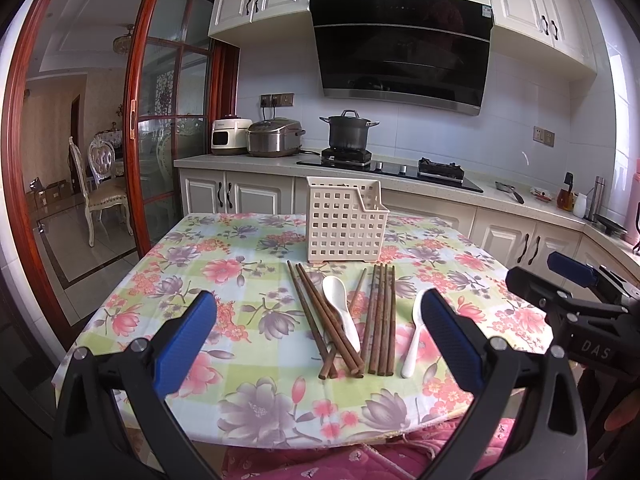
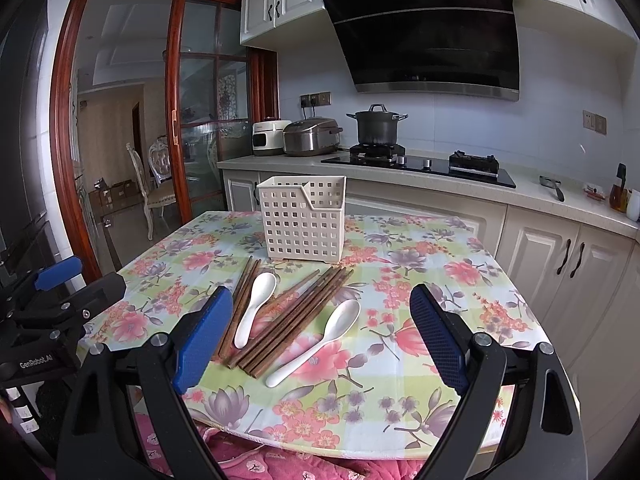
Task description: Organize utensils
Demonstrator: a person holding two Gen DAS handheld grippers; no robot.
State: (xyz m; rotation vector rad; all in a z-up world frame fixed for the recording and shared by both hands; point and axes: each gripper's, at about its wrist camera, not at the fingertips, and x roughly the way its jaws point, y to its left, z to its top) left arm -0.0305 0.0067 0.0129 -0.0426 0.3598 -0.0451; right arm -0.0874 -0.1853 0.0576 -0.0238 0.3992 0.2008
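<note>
Two hand-held grippers, left (image 1: pixel 318 328) and right (image 2: pixel 322 330), both spread wide, empty, above chopsticks (image 1: pixel 380 320)

Both grippers, left gripper (image 1: pixel 318 320) and right gripper (image 2: pixel 320 328), have black frames, 2 blue textured pads, silver screws, white lettering.

Floral-clothed table (image 1: pixel 224 240), white basket (image 1: pixel 344 222), chopsticks (image 1: pixel 382 316), two spoons (image 1: pixel 340 312)

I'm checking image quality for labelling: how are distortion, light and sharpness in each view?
Left wrist view: strong fisheye bending, dark corners, the chopsticks sharp, daylight even, reflections on the range hood. Right wrist view: same bending, the spoons crisp, soft shadows.
</note>
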